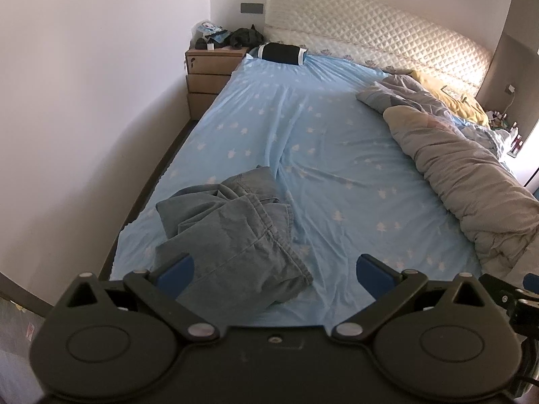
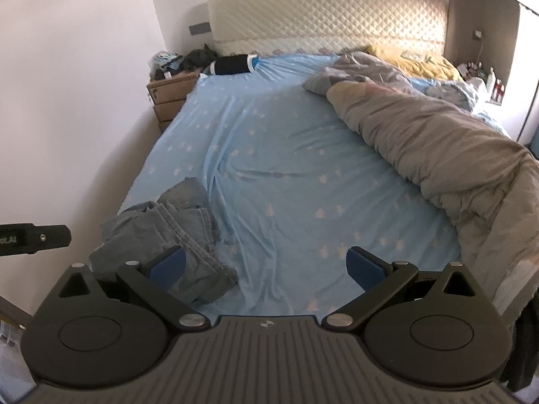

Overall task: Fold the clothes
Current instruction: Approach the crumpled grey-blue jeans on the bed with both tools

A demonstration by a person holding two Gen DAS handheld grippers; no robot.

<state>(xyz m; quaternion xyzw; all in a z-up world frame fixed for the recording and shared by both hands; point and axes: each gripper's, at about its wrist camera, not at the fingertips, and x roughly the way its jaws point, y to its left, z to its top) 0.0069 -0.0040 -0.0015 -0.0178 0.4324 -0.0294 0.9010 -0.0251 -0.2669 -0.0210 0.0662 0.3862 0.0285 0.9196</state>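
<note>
A crumpled grey denim garment (image 1: 232, 235) lies on the near left part of the bed's light blue star-print sheet (image 1: 337, 168). It also shows in the right wrist view (image 2: 175, 232). My left gripper (image 1: 274, 269) is open and empty, held above the near edge of the bed, its left pad over the garment's near part. My right gripper (image 2: 266, 262) is open and empty, to the right of the garment, its left pad over the garment's edge. Part of the left gripper's body (image 2: 33, 239) shows at the left edge of the right wrist view.
A bunched grey duvet (image 1: 465, 175) runs along the right side of the bed. A black bolster (image 1: 281, 53) lies by the quilted headboard (image 1: 370, 23). A wooden nightstand (image 1: 209, 74) with clutter stands at the far left. A white wall (image 1: 84, 118) runs along the left.
</note>
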